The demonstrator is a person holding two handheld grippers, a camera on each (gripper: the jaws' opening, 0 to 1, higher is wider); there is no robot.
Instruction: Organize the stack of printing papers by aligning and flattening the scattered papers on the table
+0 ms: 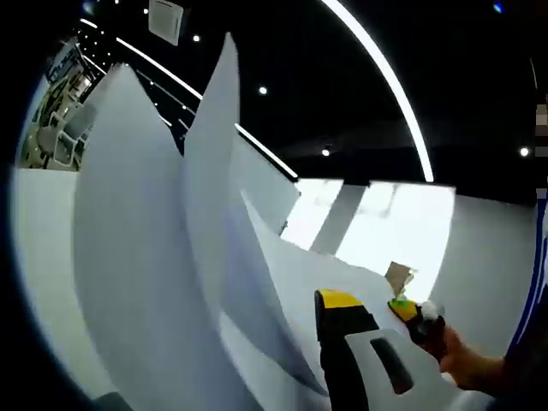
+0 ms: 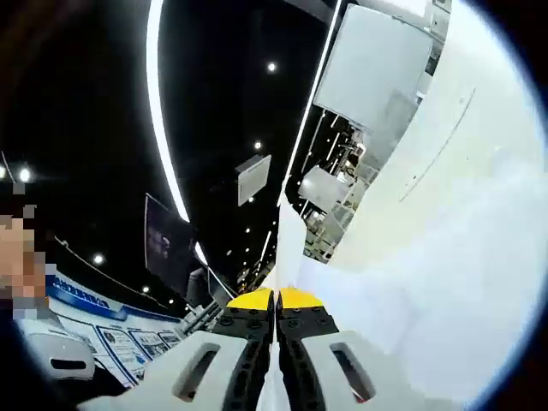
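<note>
Several white printing papers point(image 1: 154, 257) stand lifted and fanned upward toward the ceiling in the left gripper view. My left gripper point(image 1: 312, 312) is shut on their lower edge; one yellow-tipped jaw presses against the sheets and the other is hidden behind them. In the same view the right gripper point(image 1: 417, 315) comes in from the right with a hand point(image 1: 467, 366) behind it, at the papers' far edge. In the right gripper view my right gripper point(image 2: 276, 300) is shut, yellow tips together, on a thin edge of paper point(image 2: 289, 244). More white sheet point(image 2: 428, 282) spreads to its right.
A black ceiling with long light strips point(image 1: 390, 86) and small spotlights lies behind the papers. A white wall point(image 1: 488, 257) and a bright window area are at the right. A hanging ceiling panel point(image 2: 253, 178) and a display board point(image 2: 86, 321) appear in the right gripper view.
</note>
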